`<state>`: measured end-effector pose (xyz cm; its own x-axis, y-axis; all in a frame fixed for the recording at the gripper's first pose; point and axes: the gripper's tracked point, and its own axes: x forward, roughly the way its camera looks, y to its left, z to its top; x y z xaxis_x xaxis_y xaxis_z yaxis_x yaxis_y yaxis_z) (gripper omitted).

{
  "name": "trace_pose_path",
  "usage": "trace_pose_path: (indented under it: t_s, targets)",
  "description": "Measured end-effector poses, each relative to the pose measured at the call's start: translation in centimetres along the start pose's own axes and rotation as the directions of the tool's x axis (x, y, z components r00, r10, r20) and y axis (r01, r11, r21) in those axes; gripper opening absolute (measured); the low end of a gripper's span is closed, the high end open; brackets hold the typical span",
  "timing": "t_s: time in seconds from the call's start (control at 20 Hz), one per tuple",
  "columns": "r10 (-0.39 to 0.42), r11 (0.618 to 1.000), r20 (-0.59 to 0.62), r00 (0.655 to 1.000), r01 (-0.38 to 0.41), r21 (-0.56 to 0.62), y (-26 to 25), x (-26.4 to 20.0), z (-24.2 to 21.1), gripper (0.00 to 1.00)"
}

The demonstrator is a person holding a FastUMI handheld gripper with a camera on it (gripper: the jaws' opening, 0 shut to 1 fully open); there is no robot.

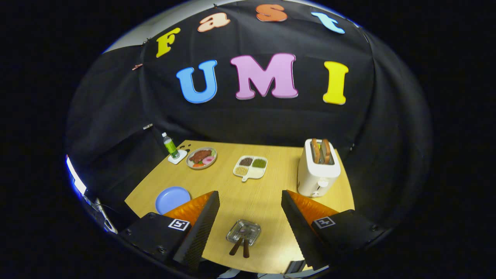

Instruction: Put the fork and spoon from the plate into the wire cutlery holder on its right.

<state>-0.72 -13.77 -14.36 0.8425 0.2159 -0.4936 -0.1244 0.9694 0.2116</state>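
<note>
Between the two widely parted fingers of the hand-held gripper (250, 211), which gripped nothing, we saw a small square clear-glass plate (243, 232) lying on the light wooden table (252, 193). Two pieces of cutlery with dark brown handles (241, 247) rested on it, presumably the fork and spoon, though we could not tell which was which. Their working ends lay on the glass, pointing away toward the booth wall, while the handles ran back over the plate's near rim toward the gripper. The long axes ran roughly parallel to the fingers, the handles splaying slightly apart at their free ends.

Beyond the fingers, toward the right side of the table, stood a white two-slot toaster (317, 168) with two brown slices of bread (321, 151) upright in its slots. Near the middle of the far side lay a white divided dish (250, 167) whose compartments held dark brown, green and pale yellow grains. Further left we noted a round plate of food (201, 157) carrying a brown piece, a pink round piece and something orange. Beside it a clear bottle of green liquid (170, 145) stood upright on a white square coaster (177, 157). A round blue plate (173, 198) lay just beside the left finger.
</note>
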Motion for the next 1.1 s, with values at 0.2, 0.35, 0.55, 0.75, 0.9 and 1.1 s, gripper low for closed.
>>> trace_pose_path:
  t_s: [0.2,0.35,0.55,0.75,0.9,1.1]
  targets:
    - [0.028,0.996,0.189,0.982,-0.013,-0.083,0.4,-2.6,4.7,0.99]
    - [0.061,0.992,0.274,0.960,-0.027,-0.126,1.0,-4.1,6.9,0.99]
    - [0.096,0.992,0.335,0.937,-0.062,-0.112,1.7,-5.1,8.4,0.98]
    - [0.106,0.990,0.351,0.930,-0.065,-0.127,1.6,-5.0,8.3,0.98]
    - [0.116,0.988,0.328,0.938,-0.075,-0.133,1.7,-4.7,7.7,0.98]
    - [0.116,0.989,0.328,0.938,-0.080,-0.121,1.7,-4.7,7.7,0.98]
